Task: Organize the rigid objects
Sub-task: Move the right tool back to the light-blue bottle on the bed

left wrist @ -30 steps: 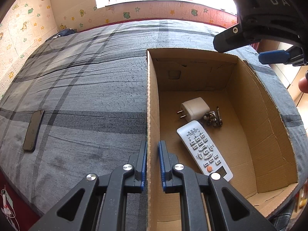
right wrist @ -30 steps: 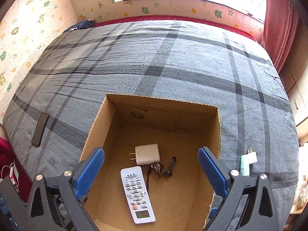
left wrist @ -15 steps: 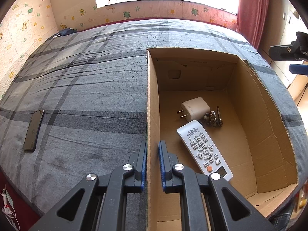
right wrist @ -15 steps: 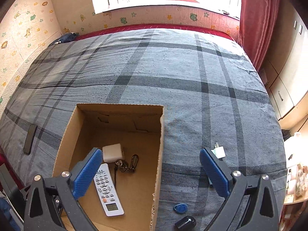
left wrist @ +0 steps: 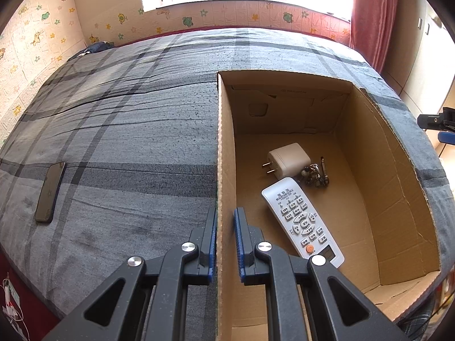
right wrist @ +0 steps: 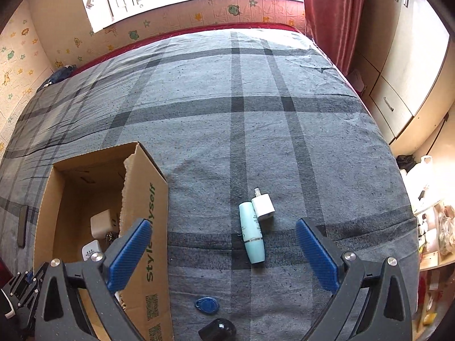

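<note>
The open brown cardboard box (left wrist: 369, 187) sits on the grey plaid bed (left wrist: 128, 130) and contains a white remote control (left wrist: 301, 221), a white plug adapter (left wrist: 288, 160) and a metal key ring (left wrist: 315, 173). The left claw (left wrist: 224, 241) is clamped on the box's 9 o'clock wall. The right claw (right wrist: 224, 253) is spread wide and empty above a pale turquoise plastic tube (right wrist: 251, 236), with a small white charger cube (right wrist: 263, 207) touching the tube at 1 o'clock.

Matt corrugated cardboard box (left wrist: 369, 153) on rough woven cloth bedspread (left wrist: 128, 142).

Remote (left wrist: 302, 221), charger (left wrist: 288, 159) in box (left wrist: 224, 147); tube (right wrist: 251, 236) outside.
</note>
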Demonstrator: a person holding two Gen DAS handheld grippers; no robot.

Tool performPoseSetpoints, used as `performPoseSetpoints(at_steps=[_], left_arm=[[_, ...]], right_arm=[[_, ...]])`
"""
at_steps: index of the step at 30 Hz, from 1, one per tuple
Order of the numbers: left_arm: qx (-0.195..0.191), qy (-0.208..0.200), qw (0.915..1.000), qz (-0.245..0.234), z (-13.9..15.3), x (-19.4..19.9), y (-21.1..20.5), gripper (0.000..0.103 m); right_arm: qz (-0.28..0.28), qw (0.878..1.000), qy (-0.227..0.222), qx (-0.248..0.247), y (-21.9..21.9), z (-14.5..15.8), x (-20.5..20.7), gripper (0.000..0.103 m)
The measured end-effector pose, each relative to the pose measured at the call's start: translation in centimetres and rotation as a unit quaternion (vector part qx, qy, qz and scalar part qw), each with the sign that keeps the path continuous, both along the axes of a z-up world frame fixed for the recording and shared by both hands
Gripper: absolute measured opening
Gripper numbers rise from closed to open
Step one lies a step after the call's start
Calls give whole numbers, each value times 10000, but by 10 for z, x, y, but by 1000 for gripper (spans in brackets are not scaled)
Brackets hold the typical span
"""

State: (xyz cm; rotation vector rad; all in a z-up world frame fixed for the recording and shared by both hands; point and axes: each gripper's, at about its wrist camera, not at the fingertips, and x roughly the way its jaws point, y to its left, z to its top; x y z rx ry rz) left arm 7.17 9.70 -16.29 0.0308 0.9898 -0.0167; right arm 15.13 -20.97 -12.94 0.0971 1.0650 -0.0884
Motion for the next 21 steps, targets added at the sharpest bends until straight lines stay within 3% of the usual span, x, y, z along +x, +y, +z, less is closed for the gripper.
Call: performPoseSetpoints(at_steps=[8,21], left_arm=[[-16,-3,10000,8,0,-2,2,12],[2,-9,10000,15,1,-1,1,12]], right_arm=[[-220,9995,229,11,-19,-45,-2,103],[-129,9988,456,-103,-29,-100,18,102]])
